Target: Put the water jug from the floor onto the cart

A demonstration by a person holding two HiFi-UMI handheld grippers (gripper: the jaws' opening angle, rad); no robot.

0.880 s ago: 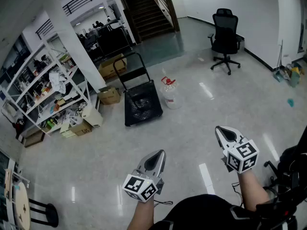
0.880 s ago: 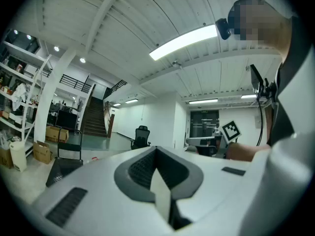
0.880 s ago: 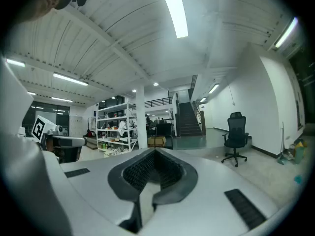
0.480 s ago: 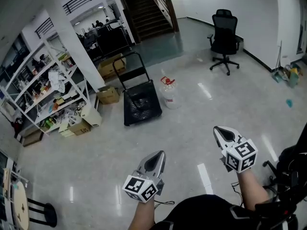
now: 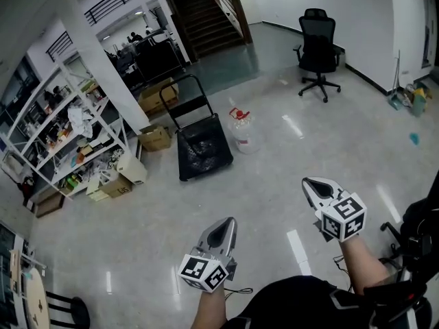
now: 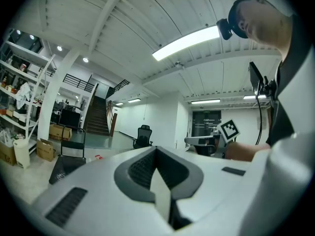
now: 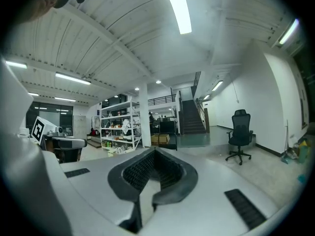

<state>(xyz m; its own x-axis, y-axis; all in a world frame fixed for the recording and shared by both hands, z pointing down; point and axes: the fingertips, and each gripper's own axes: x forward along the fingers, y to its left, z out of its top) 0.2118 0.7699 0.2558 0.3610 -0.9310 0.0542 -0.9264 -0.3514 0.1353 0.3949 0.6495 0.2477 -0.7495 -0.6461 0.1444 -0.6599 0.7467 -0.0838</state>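
Note:
The clear water jug (image 5: 242,133) with a red handle stands on the grey floor, just right of the black flat cart (image 5: 203,151). The cart's upright push handle (image 5: 182,94) is at its far end. Both grippers are held low and near me, far short of the jug. My left gripper (image 5: 222,226) is shut with nothing in it, its pads together in the left gripper view (image 6: 156,152). My right gripper (image 5: 317,188) is shut and empty too (image 7: 154,154). In the left gripper view the cart (image 6: 65,163) shows small at the left.
White shelving (image 5: 67,137) packed with clutter stands at the left, with cardboard boxes (image 5: 156,137) on the floor beside it. A white pillar (image 5: 110,67) rises behind the cart. A black office chair (image 5: 318,50) stands at the far right, and stairs (image 5: 206,16) lie beyond.
The head view has shifted slightly, so the scene sits a little higher in the picture. Both grippers stay shut and empty in nearly the same places.

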